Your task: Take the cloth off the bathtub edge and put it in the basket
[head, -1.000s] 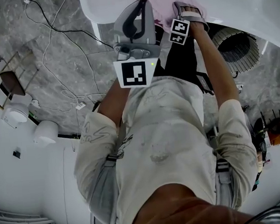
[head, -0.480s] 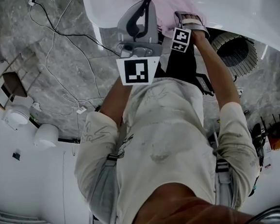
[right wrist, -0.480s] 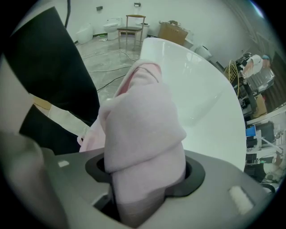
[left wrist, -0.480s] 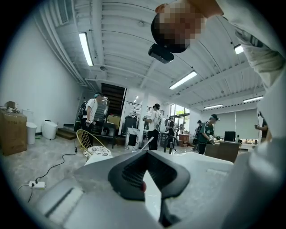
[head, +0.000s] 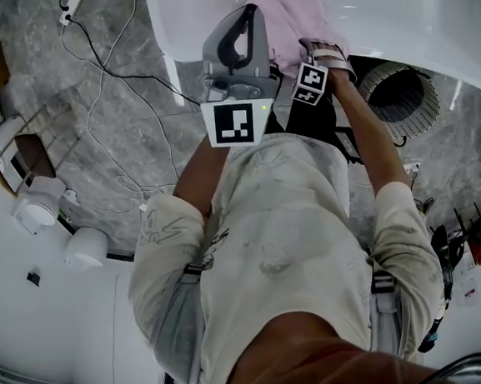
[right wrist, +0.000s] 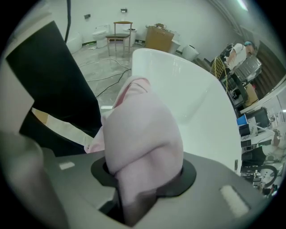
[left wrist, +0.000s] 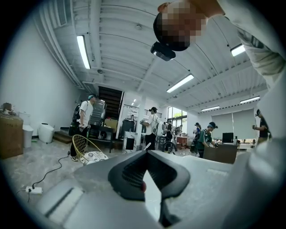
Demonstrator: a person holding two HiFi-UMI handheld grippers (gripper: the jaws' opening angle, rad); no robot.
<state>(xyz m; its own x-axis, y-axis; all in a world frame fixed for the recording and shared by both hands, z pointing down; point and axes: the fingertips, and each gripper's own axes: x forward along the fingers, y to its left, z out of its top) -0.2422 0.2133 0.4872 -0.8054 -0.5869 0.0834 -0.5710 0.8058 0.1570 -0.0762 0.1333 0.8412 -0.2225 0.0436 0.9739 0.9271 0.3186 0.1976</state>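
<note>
The pink cloth [head: 290, 9] lies bunched on the edge of the white bathtub [head: 408, 1] at the top of the head view. My right gripper [head: 318, 48] points steeply down into it. Its jaws have just been closing, and in the right gripper view they pinch a thick fold of the cloth [right wrist: 144, 134], which hides the fingertips. The round wicker basket [head: 401, 93] stands on the floor to the right of that hand, beside the tub. My left gripper [head: 236, 41] is held level in the air left of the cloth, its dark pads [left wrist: 129, 174] meeting at the tips with nothing between them.
Cables [head: 121, 68] trail across the grey stone floor on the left. A small chair [head: 29, 151] and white fixtures [head: 32, 205] stand at the far left. The left gripper view shows several people and a yellow wire chair [left wrist: 87, 147] further off in the room.
The right jaws have closed on the cloth, gathering it into a raised bunch on the tub edge. Both grippers have risen a little.
</note>
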